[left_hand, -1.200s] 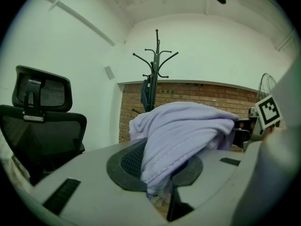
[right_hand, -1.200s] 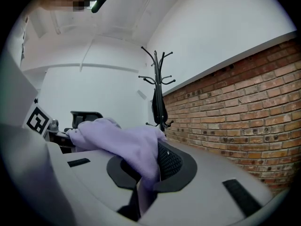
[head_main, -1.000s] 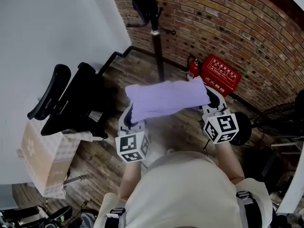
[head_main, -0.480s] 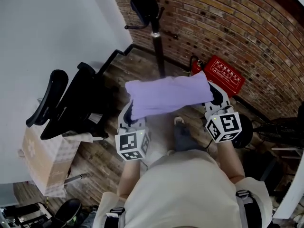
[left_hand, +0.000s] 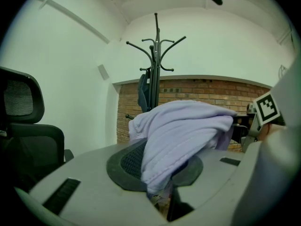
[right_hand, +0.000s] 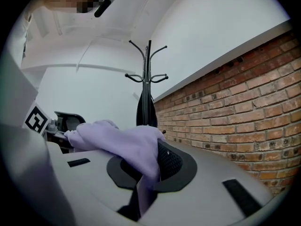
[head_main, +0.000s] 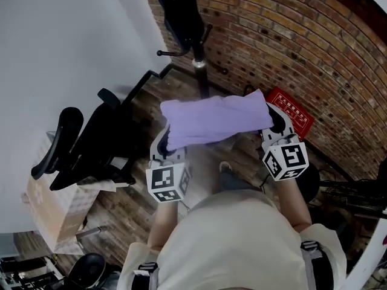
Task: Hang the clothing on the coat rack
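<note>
the top [head_main: 213, 121] is being held stretched between both tongs [head_main: 164, 151] [head_main: 275, 127], clamped shut on its ends, for hanging on the rack [head_main: 198, 59].

The person wears a pale cream short-sleeved top [head_main: 236, 240] that fills the lower middle of the head view. Dark straps [head_main: 315, 260] with buckles sit at its lower corners. Dark trousers [head_main: 234, 180] and a light shoe [head_main: 225, 167] show just above it. The left gripper [head_main: 164, 142] and the right gripper [head_main: 275, 128] are pale grey, with round black mesh pads [left_hand: 128, 161]. Each carries a white cube [head_main: 167, 183] printed with black square markers.
</note>
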Motion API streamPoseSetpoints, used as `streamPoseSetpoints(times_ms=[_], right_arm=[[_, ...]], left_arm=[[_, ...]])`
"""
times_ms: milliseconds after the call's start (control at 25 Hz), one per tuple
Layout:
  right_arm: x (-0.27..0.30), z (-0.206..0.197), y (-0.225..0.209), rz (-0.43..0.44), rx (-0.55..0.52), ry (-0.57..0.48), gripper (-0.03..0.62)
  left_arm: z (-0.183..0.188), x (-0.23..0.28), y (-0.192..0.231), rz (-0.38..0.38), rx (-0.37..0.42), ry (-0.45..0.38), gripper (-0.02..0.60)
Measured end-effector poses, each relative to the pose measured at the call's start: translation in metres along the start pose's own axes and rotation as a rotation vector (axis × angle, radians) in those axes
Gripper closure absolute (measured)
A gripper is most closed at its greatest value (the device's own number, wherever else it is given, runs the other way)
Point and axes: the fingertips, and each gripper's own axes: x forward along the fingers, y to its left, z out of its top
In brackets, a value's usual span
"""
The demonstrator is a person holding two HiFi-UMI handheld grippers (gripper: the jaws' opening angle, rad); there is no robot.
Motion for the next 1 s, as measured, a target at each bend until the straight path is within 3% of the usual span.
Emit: streamPoseSetpoints(times_ms=[640, 1000], right_arm=[[0.091, 0.045, -0.053, 0.077, -0.053, -0.076, 0.571], [0.139, 0.052, -0.072, 0.133, -0.060, -0.093, 0.571]], left_arm=[[0.058, 0.078, 0.006, 0.072, 0.019, -0.084, 0.517], [0.063, 0.115, 0.016, 0.119, 0.017, -0.082, 0.517]])
